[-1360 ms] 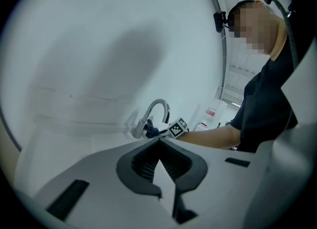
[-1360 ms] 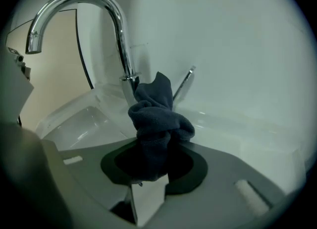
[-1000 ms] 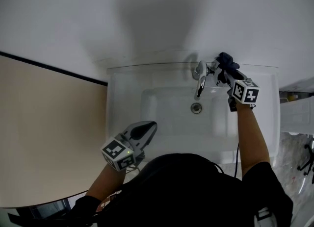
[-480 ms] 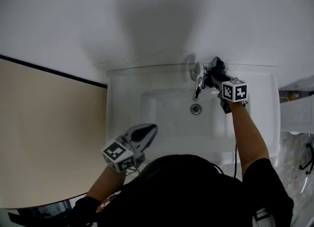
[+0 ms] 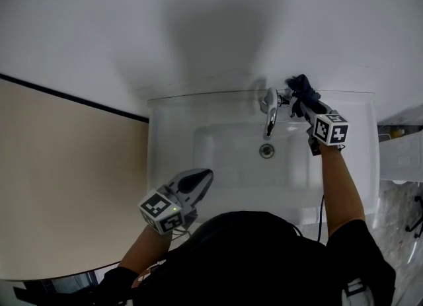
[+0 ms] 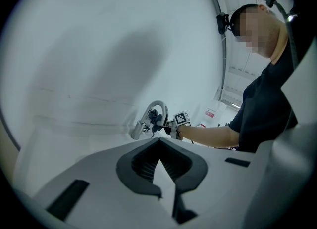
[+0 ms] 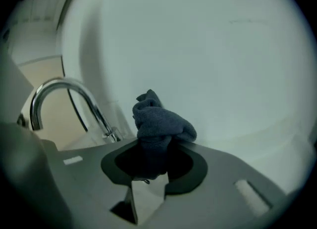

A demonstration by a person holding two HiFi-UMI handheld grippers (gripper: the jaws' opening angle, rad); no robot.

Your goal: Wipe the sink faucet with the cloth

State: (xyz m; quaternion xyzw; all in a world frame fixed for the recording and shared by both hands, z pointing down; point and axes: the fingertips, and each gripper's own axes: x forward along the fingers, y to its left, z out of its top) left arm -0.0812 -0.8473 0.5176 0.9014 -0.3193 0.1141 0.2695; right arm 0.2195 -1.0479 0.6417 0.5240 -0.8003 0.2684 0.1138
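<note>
My right tongs clamp dark cloth just beside faucet, contact unclear | left tongs closed, empty, well apart from faucet | wipe looks unfinished

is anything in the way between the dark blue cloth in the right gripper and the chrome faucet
Nothing visible is in the way. The right gripper is shut on the bunched dark blue cloth, which sits just to the right of the curved chrome faucet. Only the white wall shows in the gap between them.
</note>
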